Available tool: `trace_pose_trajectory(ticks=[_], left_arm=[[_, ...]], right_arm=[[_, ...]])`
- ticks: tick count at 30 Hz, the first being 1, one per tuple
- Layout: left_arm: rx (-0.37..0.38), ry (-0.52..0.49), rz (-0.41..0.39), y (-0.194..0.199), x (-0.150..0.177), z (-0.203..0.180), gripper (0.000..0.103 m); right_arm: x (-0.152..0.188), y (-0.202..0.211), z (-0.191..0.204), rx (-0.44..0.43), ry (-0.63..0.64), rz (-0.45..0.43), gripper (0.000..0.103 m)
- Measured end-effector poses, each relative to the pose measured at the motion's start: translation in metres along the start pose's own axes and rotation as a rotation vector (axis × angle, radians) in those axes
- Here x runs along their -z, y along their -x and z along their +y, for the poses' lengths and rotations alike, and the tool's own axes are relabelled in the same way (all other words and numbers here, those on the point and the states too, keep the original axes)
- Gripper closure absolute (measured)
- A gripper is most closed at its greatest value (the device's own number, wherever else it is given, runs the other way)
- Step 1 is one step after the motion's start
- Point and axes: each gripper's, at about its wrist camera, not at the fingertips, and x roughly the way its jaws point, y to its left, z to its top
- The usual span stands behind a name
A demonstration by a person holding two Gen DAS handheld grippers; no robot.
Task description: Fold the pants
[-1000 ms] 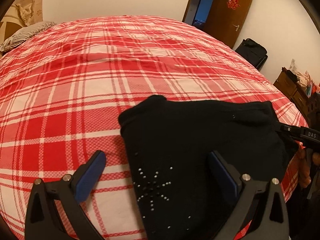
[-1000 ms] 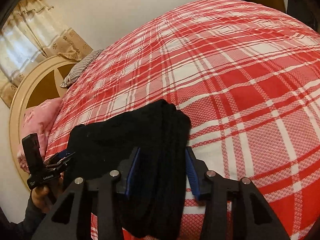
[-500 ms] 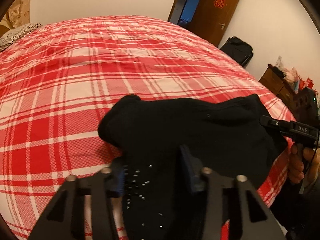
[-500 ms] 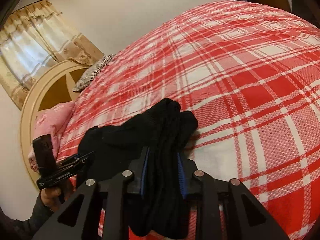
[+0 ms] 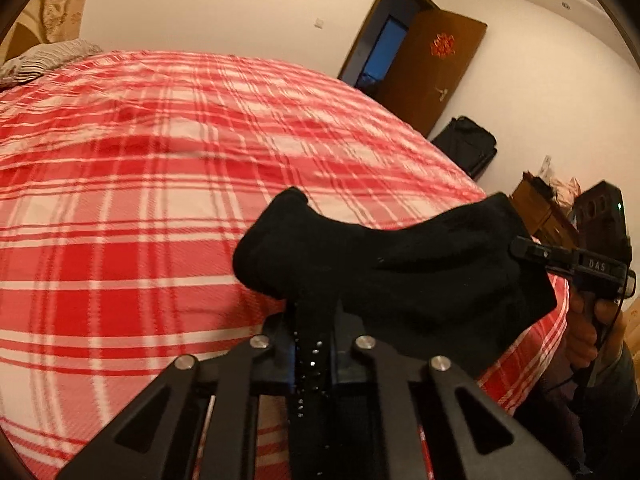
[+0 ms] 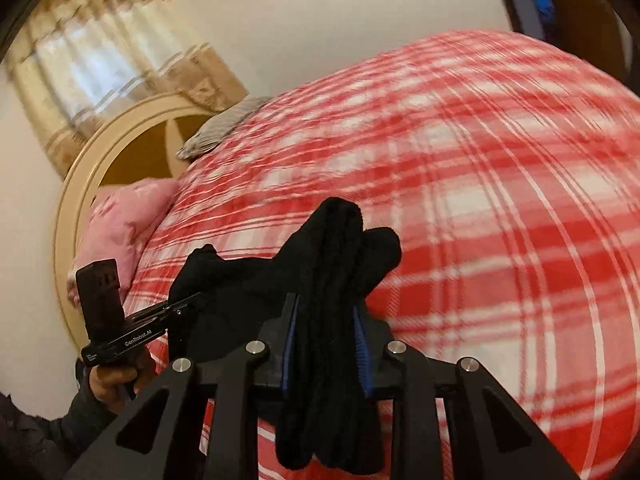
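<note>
Both tools, left tool [image 5: 314, 344] & right tool [image 6: 326, 344], clamped on bunched black pants [image 5: 400, 264] over plaid bed [image 5: 140, 200]; fold looks part-done, not yet laid flat.

Black pants [image 5: 400, 264], folded into a thick bundle with little shiny studs along one edge, held up off the red plaid bed, pinched at both ends so the fabric sags and bunches between.
</note>
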Motion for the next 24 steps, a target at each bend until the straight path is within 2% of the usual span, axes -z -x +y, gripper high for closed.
trace_pose_trajectory(ticks=[4,8,12,16,20,23,24], left_arm=[[-0.055,0.044,-0.057,0.026,-0.005,0.022,0.091],[-0.179,0.082,-0.133,0.063,-0.007,0.053,0.091],[-0.282,0.124,-0.175,0.092,-0.006,0.084,0.091],[-0.378,0.175,-0.186,0.109,0.003,0.118,0.091],[-0.436,0.225,-0.184,0.114,0.011,0.146,0.091],[-0.476,0.25,-0.141,0.102,0.02,0.163,0.085],[-0.499,0.255,-0.115,0.095,0.024,0.166,0.076]], right_arm=[[-0.028,-0.03,0.028,-0.038,0.079,0.021,0.078],[-0.055,-0.077,0.066,-0.116,0.145,0.046,0.078],[-0.071,-0.129,0.107,-0.199,0.196,0.082,0.078],[-0.075,-0.179,0.137,-0.264,0.209,0.129,0.078],[-0.07,-0.219,0.158,-0.291,0.222,0.168,0.078],[-0.064,-0.244,0.154,-0.275,0.187,0.208,0.077],[-0.062,-0.253,0.15,-0.249,0.181,0.215,0.077]])
